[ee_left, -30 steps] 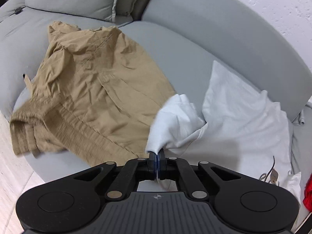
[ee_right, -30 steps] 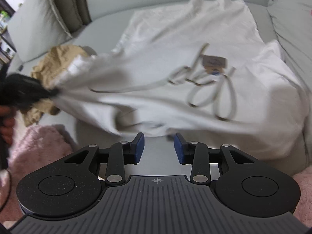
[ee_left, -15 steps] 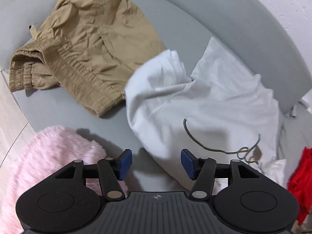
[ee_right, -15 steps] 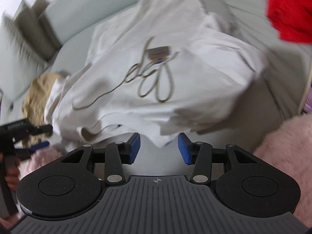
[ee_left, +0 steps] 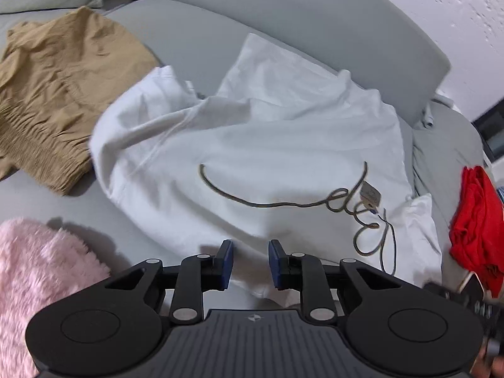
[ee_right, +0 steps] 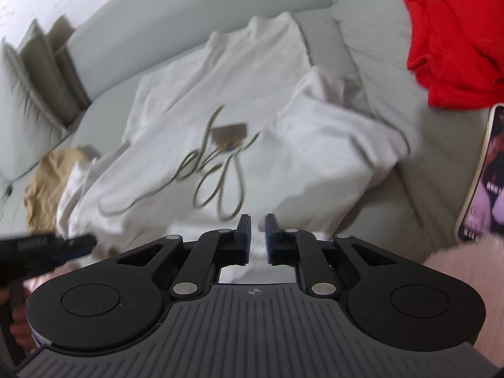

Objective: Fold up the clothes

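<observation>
A white shirt (ee_left: 252, 145) with a looping cord design and a small tag (ee_left: 368, 193) lies spread and rumpled on the grey sofa (ee_left: 283, 22). My left gripper (ee_left: 250, 252) hovers at the shirt's near hem; its jaws are closing, with the hem edge lying between them and no visible grip. In the right wrist view the same shirt (ee_right: 220, 94) fills the middle. My right gripper (ee_right: 258, 230) is at its near edge with jaws closing to a narrow gap, white cloth showing in the gap. The left gripper (ee_right: 78, 242) shows blurred at the left.
Tan shorts (ee_left: 63, 88) lie on the sofa left of the shirt. A red garment (ee_right: 453, 37) sits at the far right. A pink fluffy throw (ee_left: 37, 271) covers the near edge. A phone (ee_right: 485, 176) lies beside the shirt, and a grey cushion (ee_right: 34, 72) leans at the back.
The left gripper let go of the shirt's sleeve and moved right to the near hem. Both grippers opened wide, then narrowed. The right gripper swung right, bringing the red garment and the phone into view.
</observation>
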A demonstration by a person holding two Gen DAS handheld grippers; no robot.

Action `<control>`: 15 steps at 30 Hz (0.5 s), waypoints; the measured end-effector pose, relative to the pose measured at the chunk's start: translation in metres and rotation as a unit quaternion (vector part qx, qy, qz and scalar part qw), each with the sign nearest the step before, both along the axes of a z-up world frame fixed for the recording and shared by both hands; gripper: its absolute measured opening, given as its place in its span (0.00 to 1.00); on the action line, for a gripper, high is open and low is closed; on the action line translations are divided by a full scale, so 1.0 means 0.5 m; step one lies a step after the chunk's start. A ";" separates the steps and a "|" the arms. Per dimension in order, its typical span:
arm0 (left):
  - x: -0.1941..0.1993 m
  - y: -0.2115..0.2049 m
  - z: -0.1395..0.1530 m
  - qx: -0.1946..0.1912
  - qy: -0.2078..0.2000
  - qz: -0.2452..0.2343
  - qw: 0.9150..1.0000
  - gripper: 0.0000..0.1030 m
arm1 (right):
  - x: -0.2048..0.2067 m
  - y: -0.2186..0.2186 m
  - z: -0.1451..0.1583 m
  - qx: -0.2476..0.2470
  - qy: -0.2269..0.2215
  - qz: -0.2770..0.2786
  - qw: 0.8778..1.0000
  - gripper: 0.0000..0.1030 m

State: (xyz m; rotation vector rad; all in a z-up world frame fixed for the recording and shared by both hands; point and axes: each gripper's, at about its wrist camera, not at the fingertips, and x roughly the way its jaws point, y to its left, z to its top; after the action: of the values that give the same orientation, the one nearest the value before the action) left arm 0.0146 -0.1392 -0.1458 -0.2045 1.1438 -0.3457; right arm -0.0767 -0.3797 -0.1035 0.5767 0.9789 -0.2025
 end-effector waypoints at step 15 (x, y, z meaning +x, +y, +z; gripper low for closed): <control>-0.022 -0.005 0.017 0.039 -0.018 -0.050 0.998 0.30 | -0.001 -0.093 0.013 0.009 0.040 -0.080 0.996 0.42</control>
State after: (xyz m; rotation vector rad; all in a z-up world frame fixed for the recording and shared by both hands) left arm 0.0034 -0.1419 -0.1373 -0.0716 1.1315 -0.3904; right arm -0.0772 -0.4259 -0.0972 0.6687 1.0132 -0.3607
